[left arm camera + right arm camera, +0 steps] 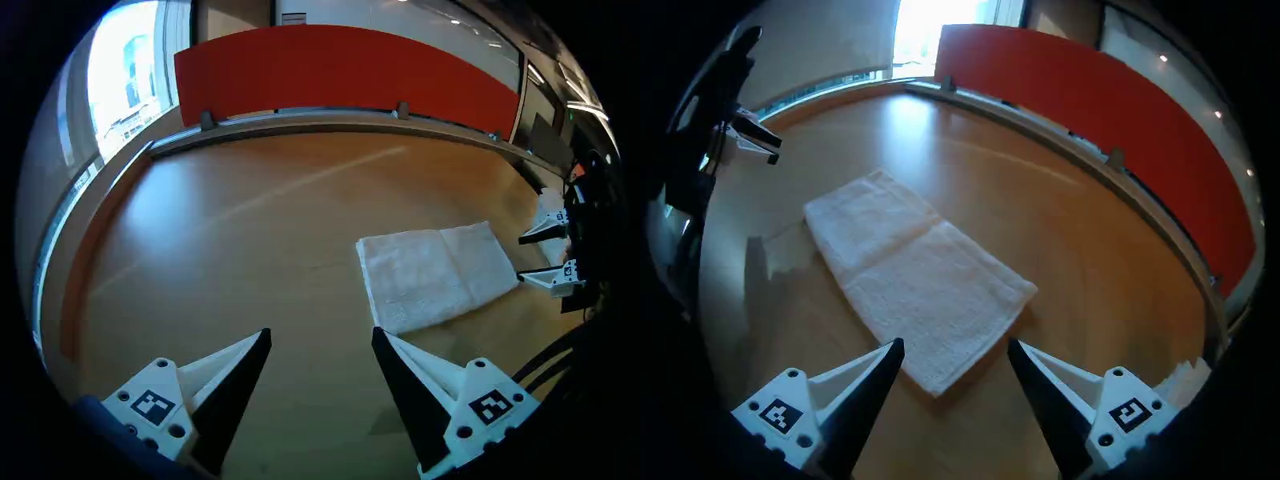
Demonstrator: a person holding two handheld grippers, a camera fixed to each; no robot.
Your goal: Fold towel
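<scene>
Jaws stand wide and empty on both the left gripper (320, 332) and the right gripper (955, 342), while the towel (912, 272) lies flat on the tabletop (1088, 240) at the right gripper's twelve o'clock, creased across, seemingly awaiting its fold.

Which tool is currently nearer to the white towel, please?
The right tool: its open fingers frame the near end of the towel. The left tool hangs off to the towel's side, apart from it.
</scene>
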